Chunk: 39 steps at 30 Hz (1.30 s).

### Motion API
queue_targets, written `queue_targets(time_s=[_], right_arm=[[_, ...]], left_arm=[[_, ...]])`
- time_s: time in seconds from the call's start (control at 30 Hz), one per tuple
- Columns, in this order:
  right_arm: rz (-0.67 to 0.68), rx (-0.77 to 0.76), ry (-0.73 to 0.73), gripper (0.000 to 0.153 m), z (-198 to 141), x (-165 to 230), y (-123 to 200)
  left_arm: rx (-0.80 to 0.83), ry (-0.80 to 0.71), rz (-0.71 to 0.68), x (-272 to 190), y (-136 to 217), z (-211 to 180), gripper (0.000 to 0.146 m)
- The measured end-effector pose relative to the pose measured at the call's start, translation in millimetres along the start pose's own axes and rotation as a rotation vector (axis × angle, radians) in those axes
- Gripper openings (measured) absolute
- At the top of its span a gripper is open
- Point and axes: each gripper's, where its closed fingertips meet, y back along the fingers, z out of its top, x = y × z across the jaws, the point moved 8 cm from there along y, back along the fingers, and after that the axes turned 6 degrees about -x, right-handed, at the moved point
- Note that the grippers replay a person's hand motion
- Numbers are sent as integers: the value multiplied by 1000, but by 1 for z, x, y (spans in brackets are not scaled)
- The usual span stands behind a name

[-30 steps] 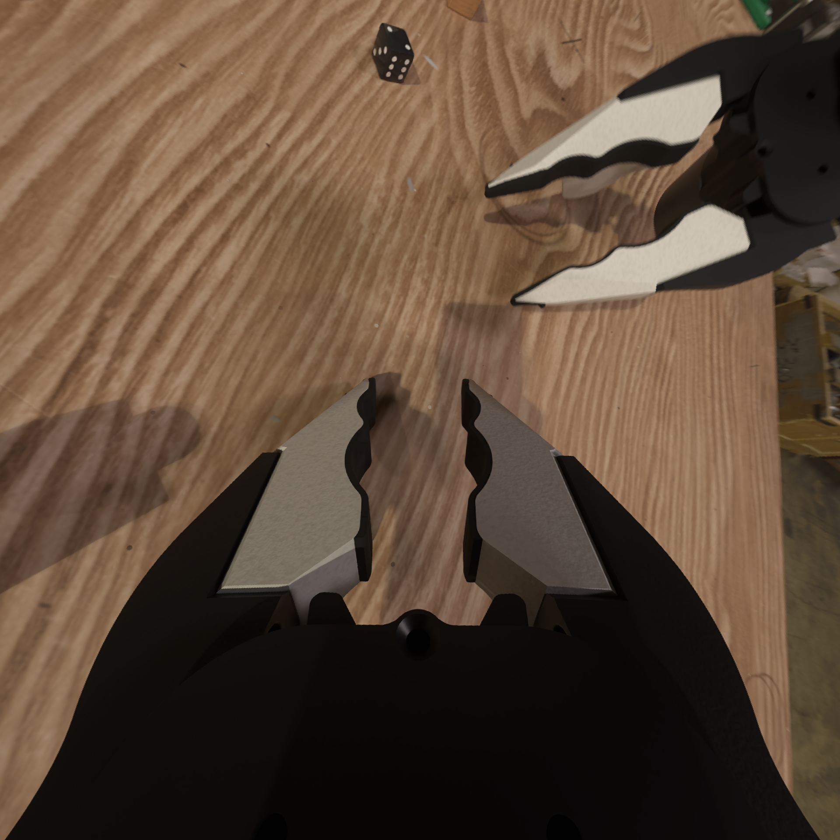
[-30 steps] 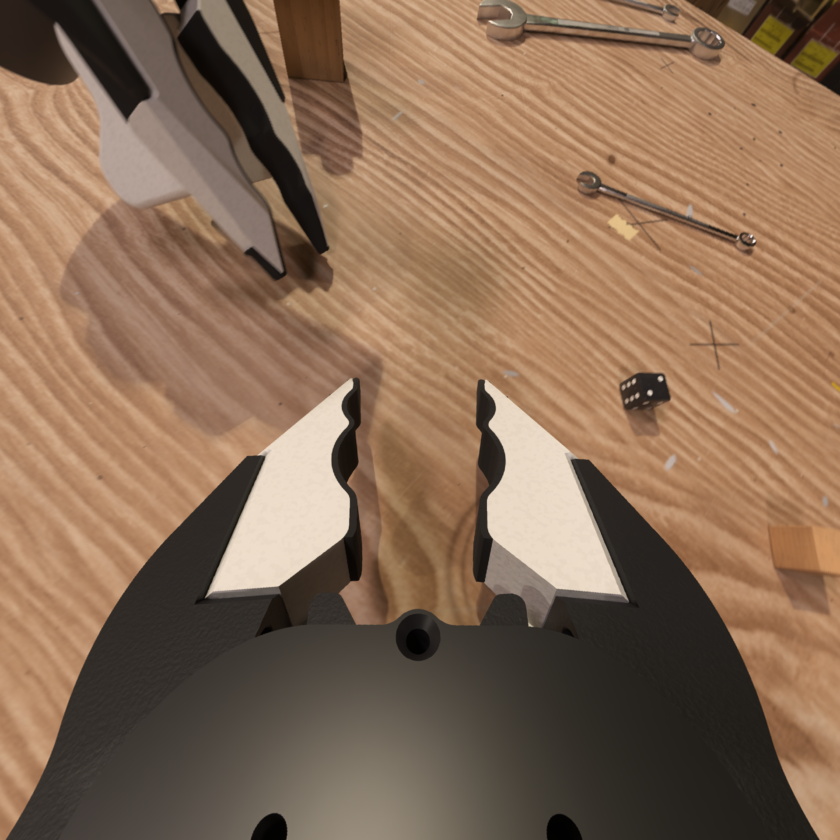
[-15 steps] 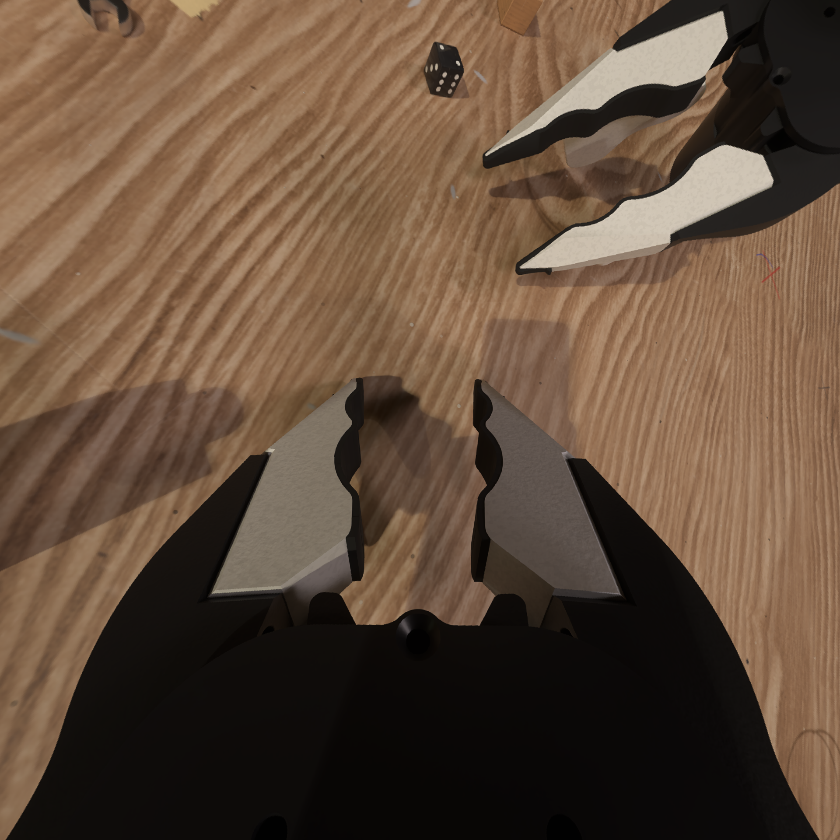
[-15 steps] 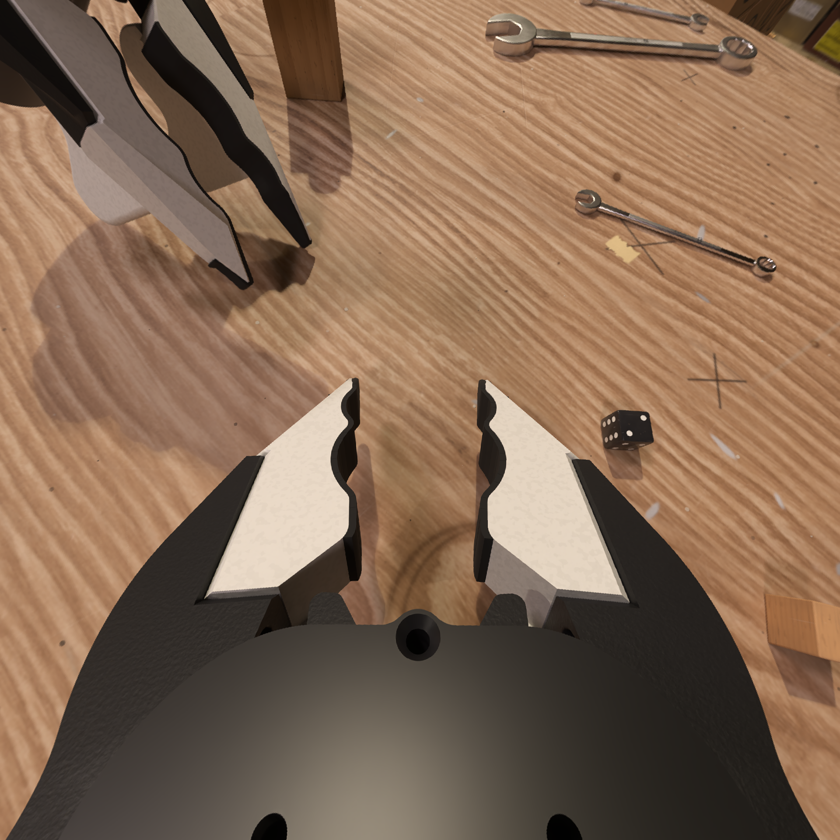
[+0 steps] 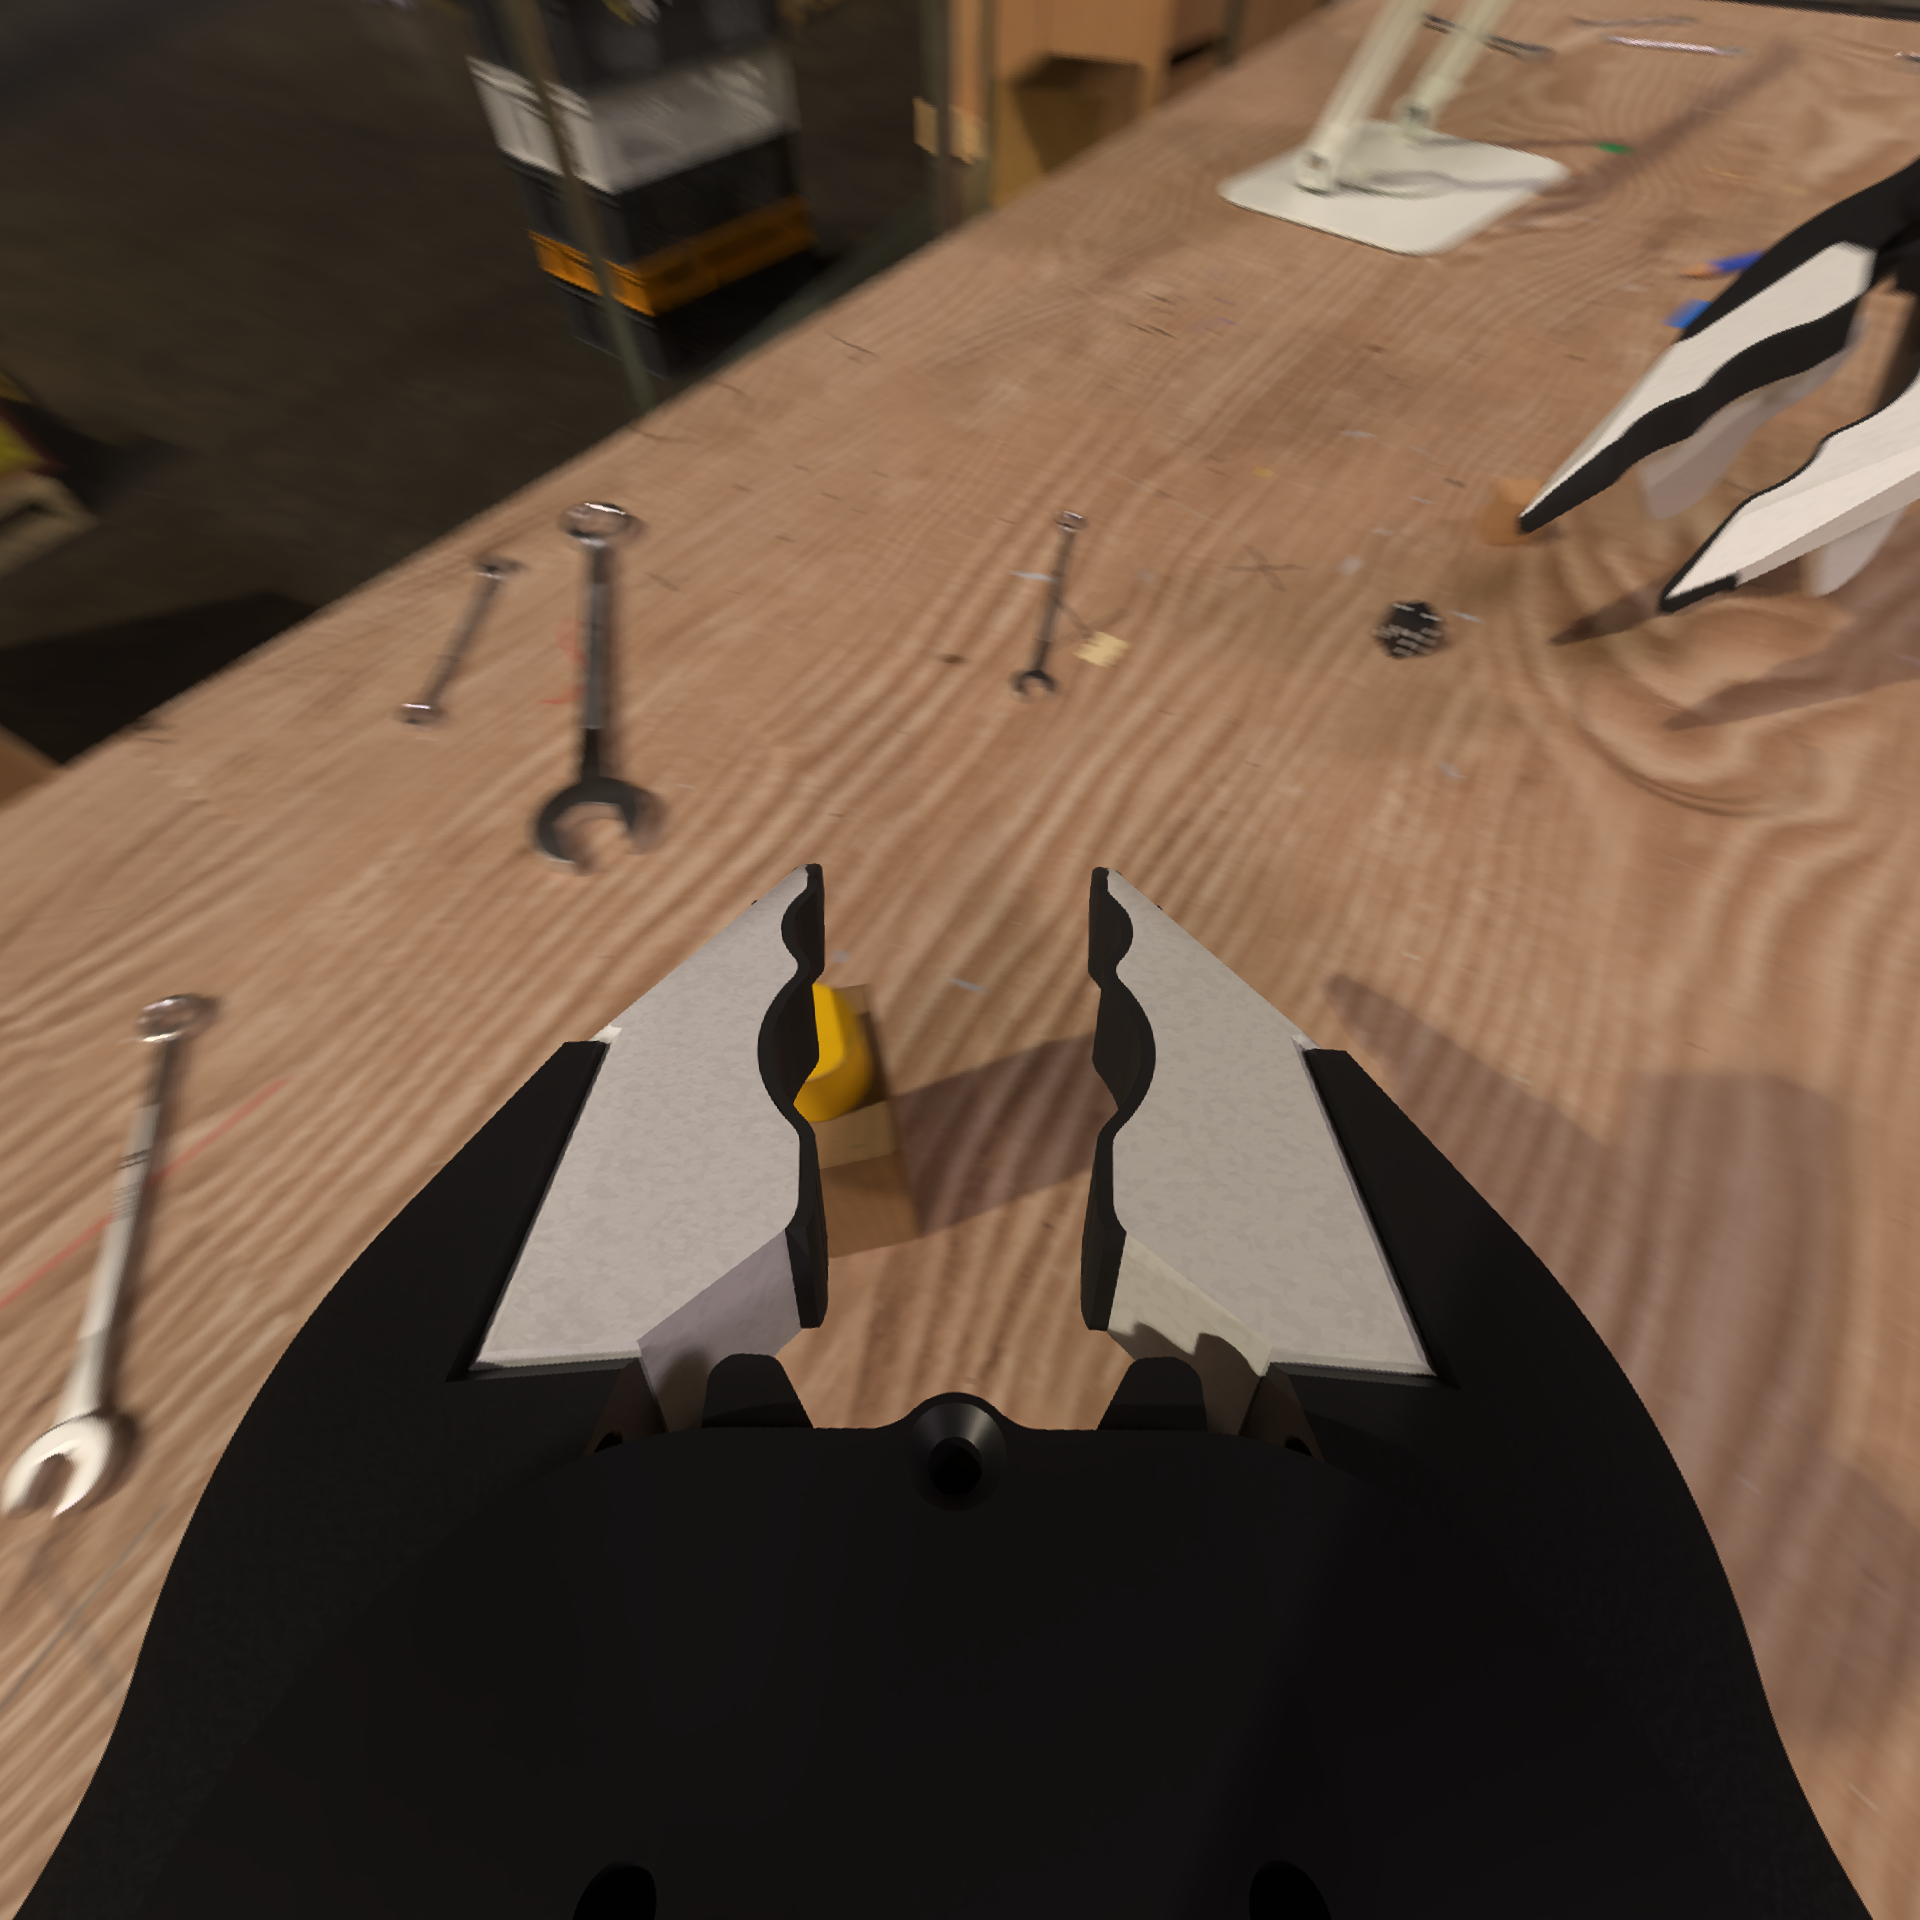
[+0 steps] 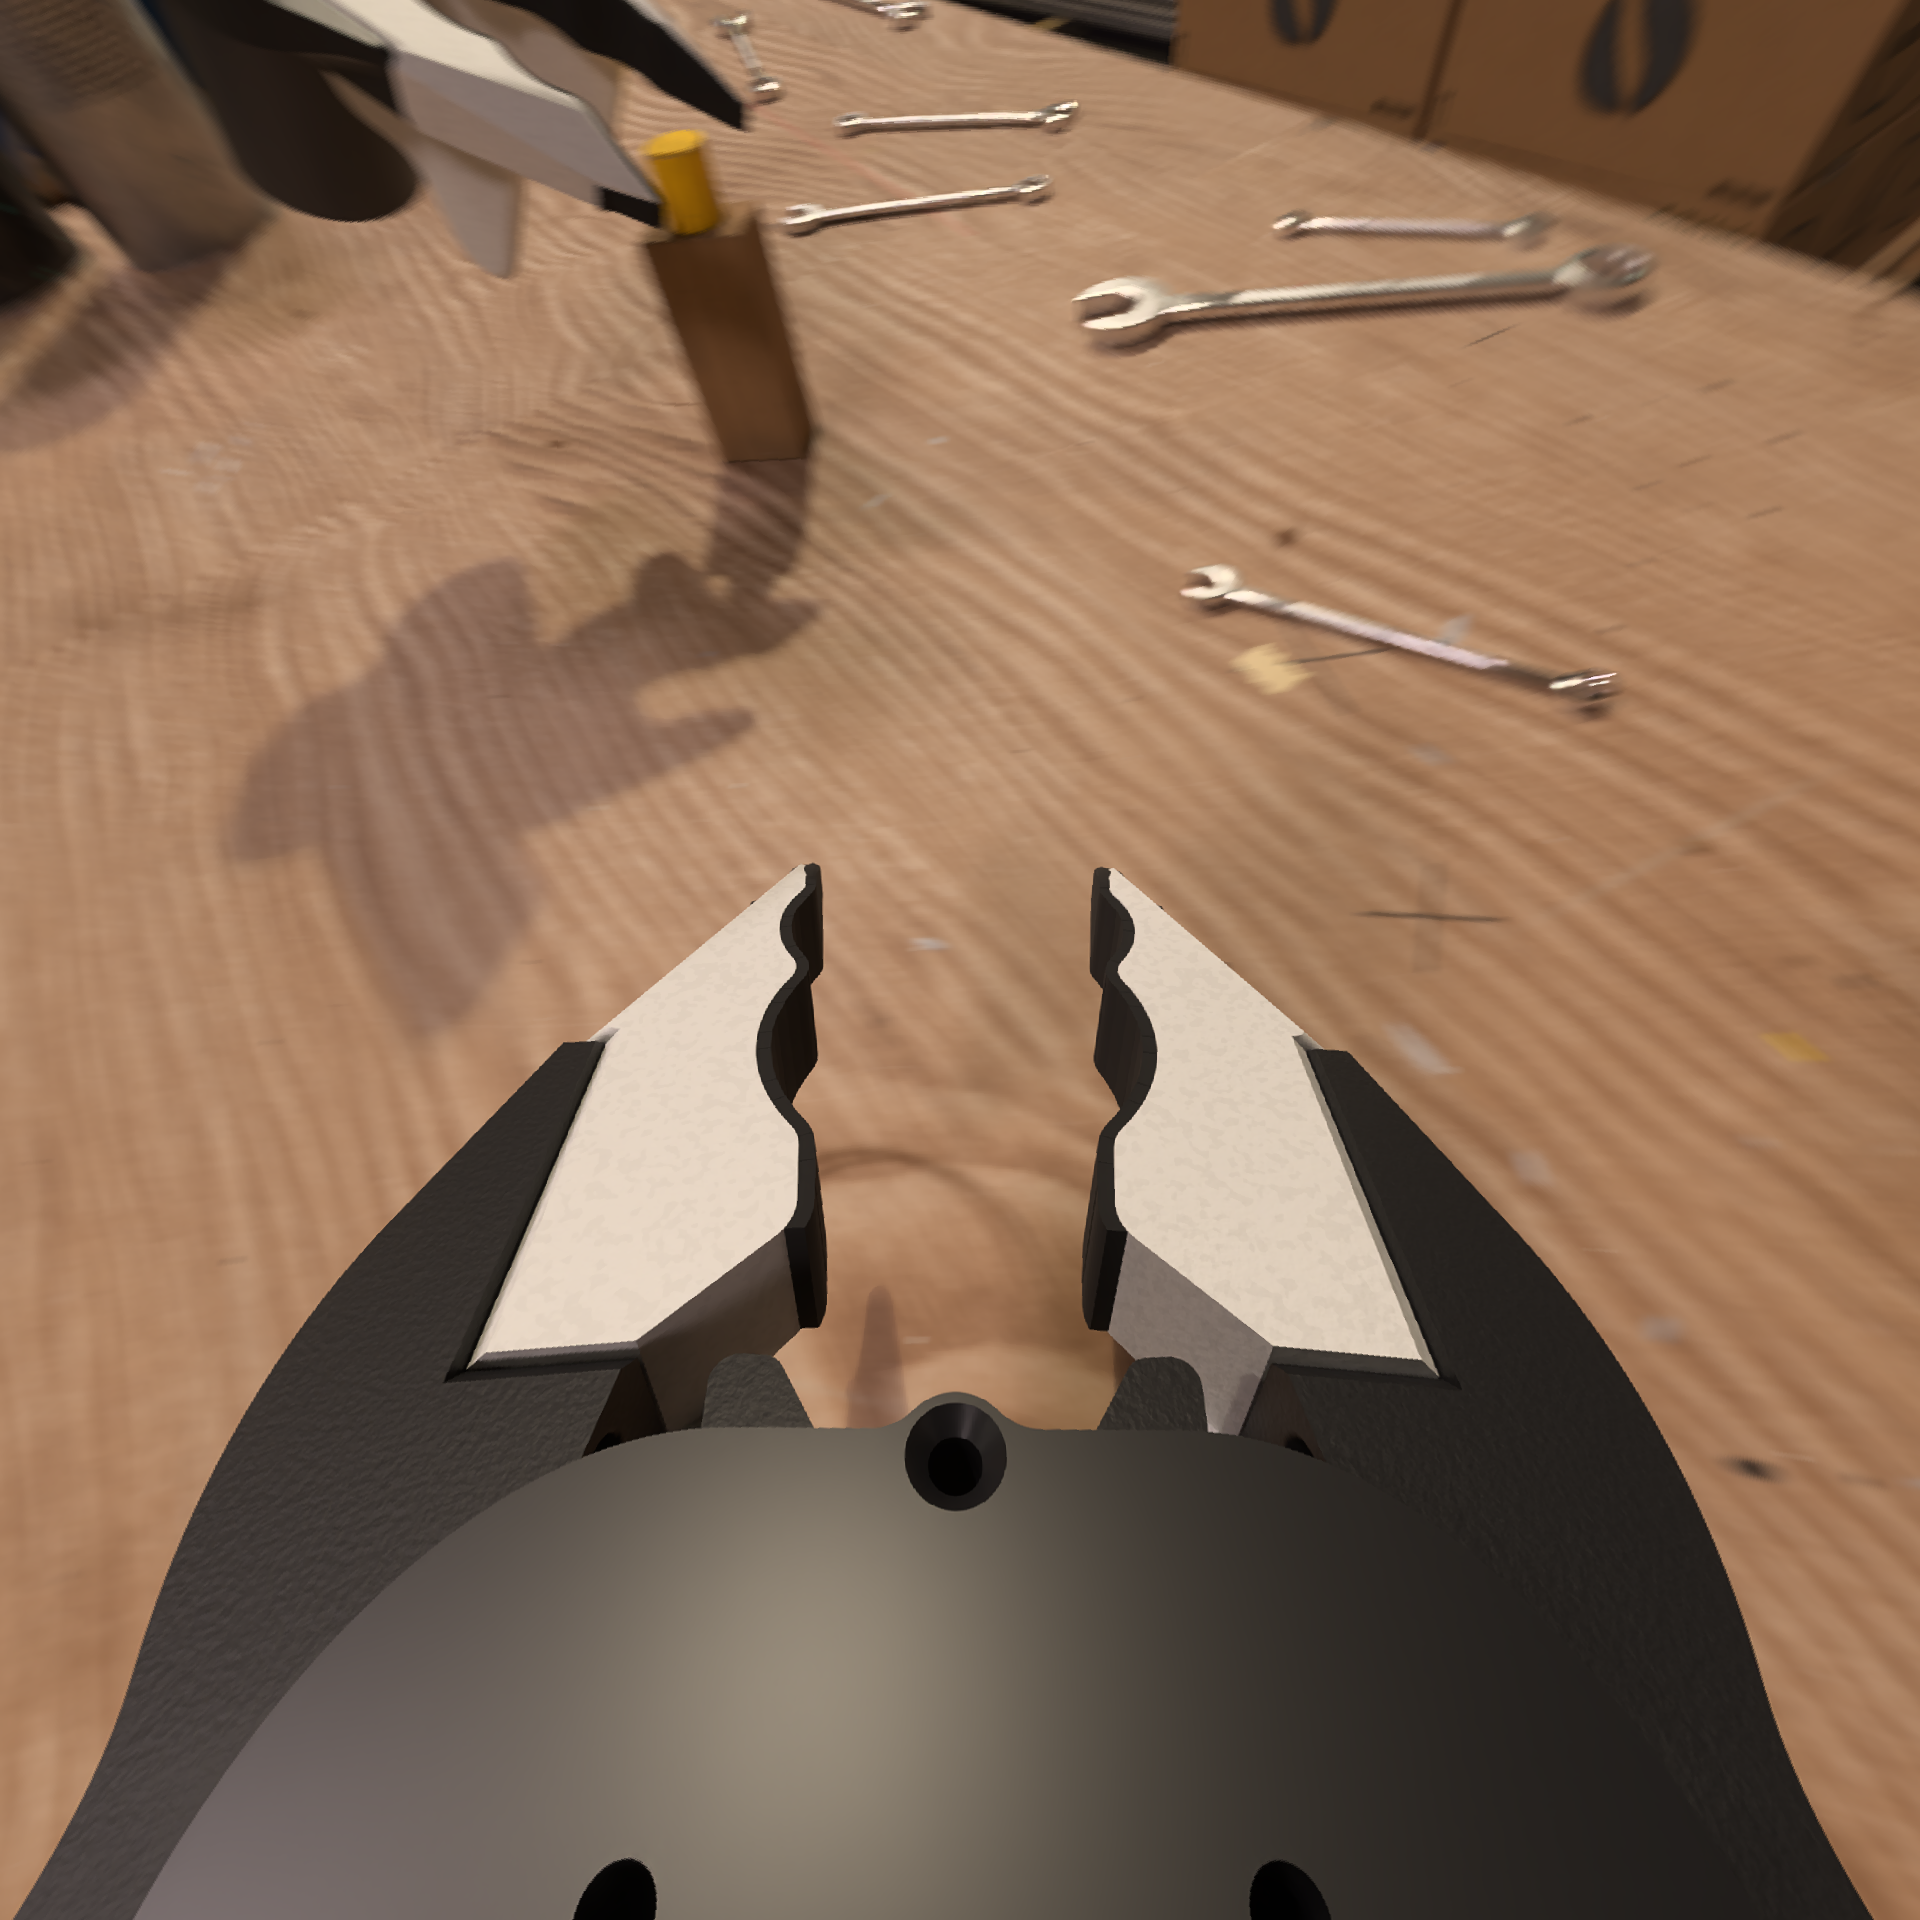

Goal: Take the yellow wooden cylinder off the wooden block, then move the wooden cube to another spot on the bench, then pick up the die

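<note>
The yellow wooden cylinder [image 5: 834, 1049] stands on the tall wooden block [image 5: 860, 1164], partly hidden behind one of my left gripper's fingers. My left gripper [image 5: 956, 883] is open, its fingers hovering over the cylinder without gripping it. The right wrist view shows the cylinder [image 6: 683, 182] on the block [image 6: 732, 332] with the left gripper [image 6: 686, 161] at it. The black die [image 5: 1408, 629] lies on the bench. The small wooden cube [image 5: 1501, 514] sits just behind a tip of my right gripper [image 5: 1600, 561]. My right gripper [image 6: 956, 883] is open and empty above bare bench.
Several wrenches [image 5: 594, 675] [image 6: 1351, 296] lie on the wooden bench [image 5: 1351, 935]. A white lamp base [image 5: 1392, 197] stands at the far end. Cardboard boxes [image 6: 1507, 83] and dark shelving [image 5: 644, 208] lie beyond the bench edge.
My left gripper has swung from pointing down at bare bench to the block, and the cylinder now shows between its fingers. The right gripper's view has tilted up; the die has left it.
</note>
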Motion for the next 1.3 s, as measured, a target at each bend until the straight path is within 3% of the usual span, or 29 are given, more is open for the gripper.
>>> queue_targets(time_s=[0.1,0.23,0.43,0.7,0.83,1.07,1.3], right_arm=[[-67,-8,65,50,6,-38,-1],[10,-36,-22,49,2,-49,-3],[-240,35,63,42,-19,-61,20],[-392,62,27,37,-37,-63,57],[-537,74,23,27,-61,-64,76],[-453,93,-9,26,-63,-73,65],[-416,165,-1,23,-65,-79,54]], left_arm=[[-32,-19,149,9,5,-7,43],[11,-42,265,14,11,-21,33],[31,62,193,13,11,-24,21],[29,-101,239,0,10,-21,21],[26,-69,193,-1,6,-24,21],[14,16,163,4,7,-24,21],[-8,-12,190,5,13,-20,21]])
